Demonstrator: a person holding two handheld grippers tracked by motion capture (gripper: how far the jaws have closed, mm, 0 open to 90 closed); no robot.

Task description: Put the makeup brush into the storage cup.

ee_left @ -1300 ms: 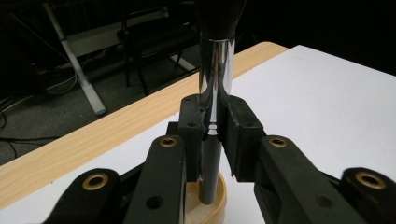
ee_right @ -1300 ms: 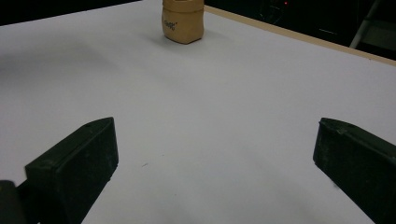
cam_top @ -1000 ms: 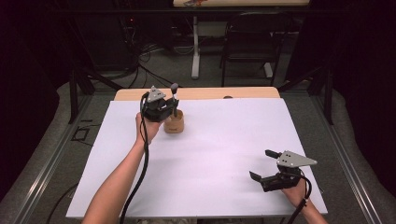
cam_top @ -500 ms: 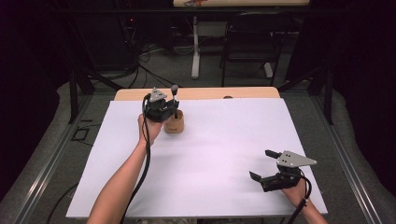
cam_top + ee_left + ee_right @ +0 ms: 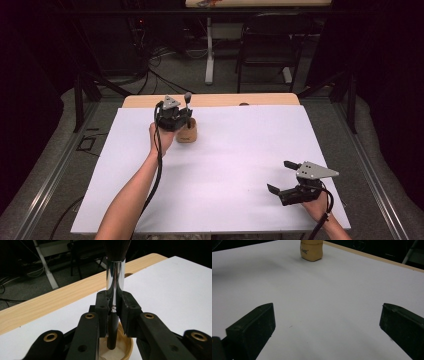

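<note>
One brush [image 5: 115,277] is seen upright, its dark bristles at the top, a shiny metal ferrule below them and a black handle going down into one tan cup [image 5: 126,346]. In the high view the brush [image 5: 187,102] stands in the cup [image 5: 186,133] near the far left part of the white sheet [image 5: 240,165], close to the strip of bare wooden table [image 5: 220,100] beyond it.

The brush is clamped by the left gripper [image 5: 113,311], whose two black jaws are closed on it at the lower end of the ferrule, just above the cup's mouth. In the high view this gripper [image 5: 172,116] is held by one hand [image 5: 162,137], and one black cable is seen trailing along the forearm.

The right gripper [image 5: 282,179] is held low over the near right part of the sheet, well apart from the cup. Its two jaws are spread wide with nothing between them; in the right gripper view [image 5: 327,325] only white sheet lies between them, and the cup [image 5: 311,250] is seen far ahead.

Beyond the table, one dark chair [image 5: 265,45] stands on the floor.
</note>
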